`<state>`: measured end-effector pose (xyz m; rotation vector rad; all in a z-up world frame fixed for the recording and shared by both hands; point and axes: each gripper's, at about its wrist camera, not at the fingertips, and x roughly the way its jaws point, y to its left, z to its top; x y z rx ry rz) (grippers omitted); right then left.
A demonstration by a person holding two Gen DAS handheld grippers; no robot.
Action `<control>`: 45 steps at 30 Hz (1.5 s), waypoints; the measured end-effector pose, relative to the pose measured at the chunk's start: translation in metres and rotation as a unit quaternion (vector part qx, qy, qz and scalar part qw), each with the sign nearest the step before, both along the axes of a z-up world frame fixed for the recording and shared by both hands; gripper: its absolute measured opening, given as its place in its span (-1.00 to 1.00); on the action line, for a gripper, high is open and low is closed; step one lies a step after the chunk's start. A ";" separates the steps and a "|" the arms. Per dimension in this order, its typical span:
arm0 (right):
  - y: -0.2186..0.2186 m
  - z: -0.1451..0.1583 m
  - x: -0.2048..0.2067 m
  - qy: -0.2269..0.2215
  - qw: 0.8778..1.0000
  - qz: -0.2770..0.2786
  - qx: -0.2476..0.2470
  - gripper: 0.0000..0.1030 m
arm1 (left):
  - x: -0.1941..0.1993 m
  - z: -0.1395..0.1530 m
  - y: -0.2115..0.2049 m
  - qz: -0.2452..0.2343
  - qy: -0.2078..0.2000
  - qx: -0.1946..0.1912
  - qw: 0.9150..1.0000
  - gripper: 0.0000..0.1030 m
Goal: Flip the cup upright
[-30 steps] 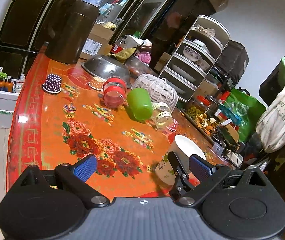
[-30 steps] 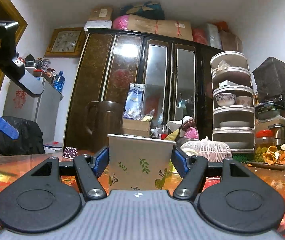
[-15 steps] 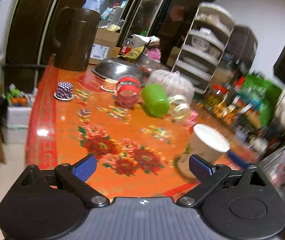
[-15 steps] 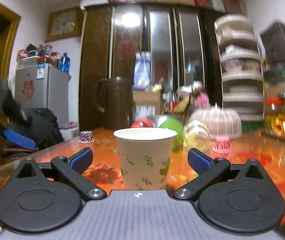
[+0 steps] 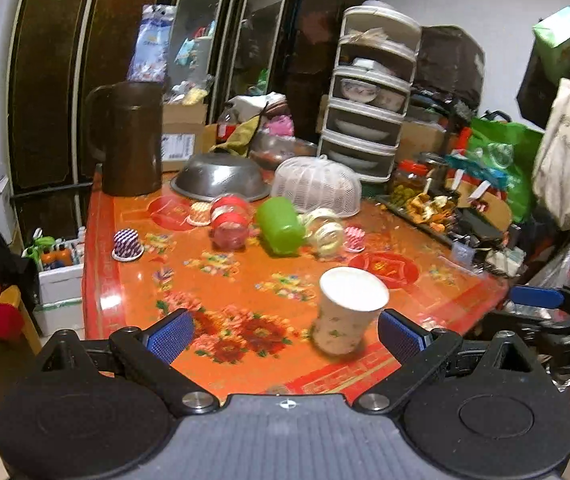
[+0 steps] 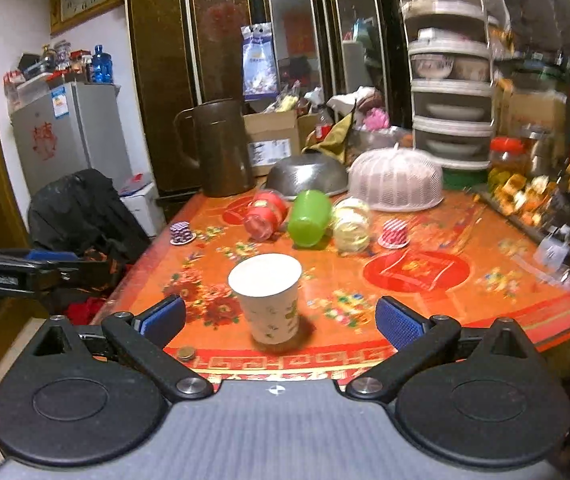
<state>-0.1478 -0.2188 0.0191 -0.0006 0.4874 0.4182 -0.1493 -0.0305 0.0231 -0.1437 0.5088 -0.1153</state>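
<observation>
paper cup [image 6: 265, 298] stands upright on the orange flowered surface [image 6: 425, 304], mouth up, near the front edge, with a small coin [image 6: 185, 353] just beside it toward the rim. in the left wrist view the same cup [image 5: 349, 310] sits toward the right-hand side of the frame, base flat as far as can be told.

right claw [image 6: 279, 318]: jaws spread wide, nothing between them, the cup apart from both pads and centred ahead. left claw [image 5: 287, 332]: also wide and empty, the cup nearer its right pad but not touching it.

judgement: the flip looks done; the cup is free-standing and neither claw bears on it.

risks from here:
- the cup is light paper and empty, so a brush from either claw, most likely the left one's right pad, would tip or skate it.
- it stands close to the front edge; a nudge that way could send it off the surface.
- the surface looks glossy, so sliding is likelier than gripping.
- behind it lie a green cup [image 6: 309, 218] and a red jar [image 6: 265, 216] on their sides, plus a clear jar [image 6: 350, 224]; they are well apart from the paper cup, but a wide sweep could set them rolling.

any pulling away is safest straight back along the fingers, no sideways swing.
</observation>
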 end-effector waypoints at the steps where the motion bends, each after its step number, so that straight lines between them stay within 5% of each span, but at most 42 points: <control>1: 0.000 0.001 0.001 -0.003 1.000 -0.001 -0.003 0.99 | -0.002 0.003 -0.001 -0.006 -0.005 -0.002 1.000 0.94; 45: 0.003 0.001 0.006 0.012 0.999 0.037 0.017 0.99 | 0.014 -0.002 -0.028 -0.009 0.040 0.027 0.999 0.94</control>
